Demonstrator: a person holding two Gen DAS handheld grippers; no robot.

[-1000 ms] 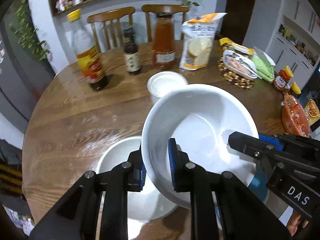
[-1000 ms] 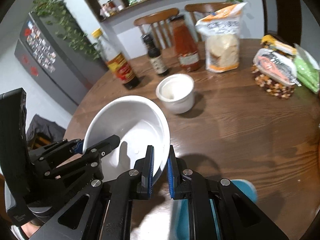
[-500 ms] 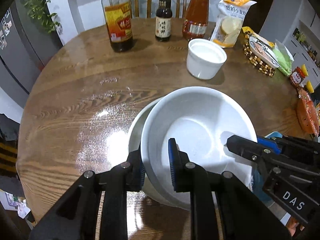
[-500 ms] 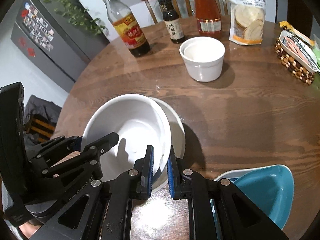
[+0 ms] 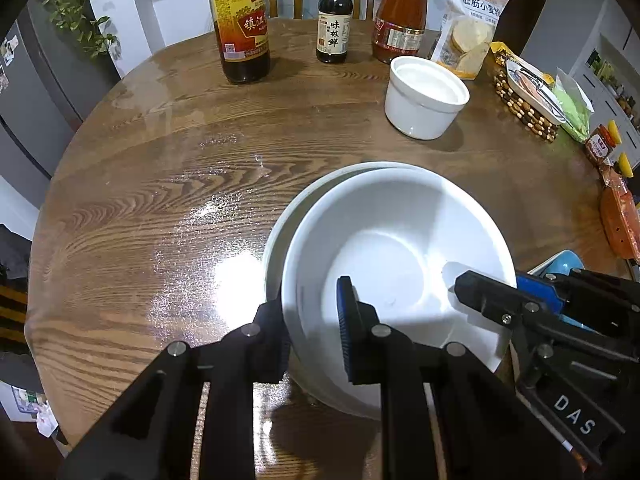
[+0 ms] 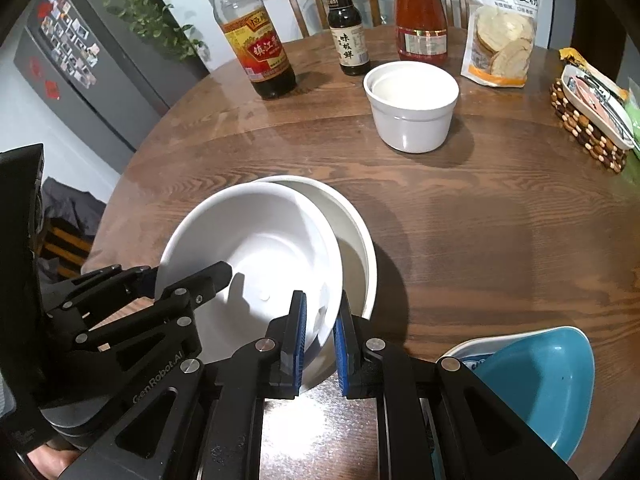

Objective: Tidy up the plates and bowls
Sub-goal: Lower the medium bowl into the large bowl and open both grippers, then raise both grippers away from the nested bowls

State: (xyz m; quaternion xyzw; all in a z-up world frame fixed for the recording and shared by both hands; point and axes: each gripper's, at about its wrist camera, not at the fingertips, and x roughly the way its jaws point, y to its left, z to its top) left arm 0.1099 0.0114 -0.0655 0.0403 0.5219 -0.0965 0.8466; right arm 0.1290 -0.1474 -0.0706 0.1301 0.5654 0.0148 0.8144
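Ahead of the left gripper (image 5: 312, 332), open round wooden table (image 5: 160, 168) is left free up to the vinegar bottle (image 5: 240, 20), soy bottle (image 5: 334, 16) and red sauce jar (image 5: 402, 12) along the far edge. Passage ahead of the right gripper (image 6: 320, 320) is narrowed by the white ramekin (image 6: 412, 108). Just right of it, room is taken by the blue dish (image 6: 536, 384). Between both grippers, space is filled by the stacked white bowls (image 5: 396, 248).

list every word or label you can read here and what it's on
"镇江": vinegar bottle label; the rest is too small.
"味极鲜": small dark sauce bottle.
"低筋小麦粉": flour bag.
"DAS": right gripper body, left wrist view.
"GenRobot.AI": left gripper arm, right wrist view.
Red sauce bottle label and snack packets: too blurred.
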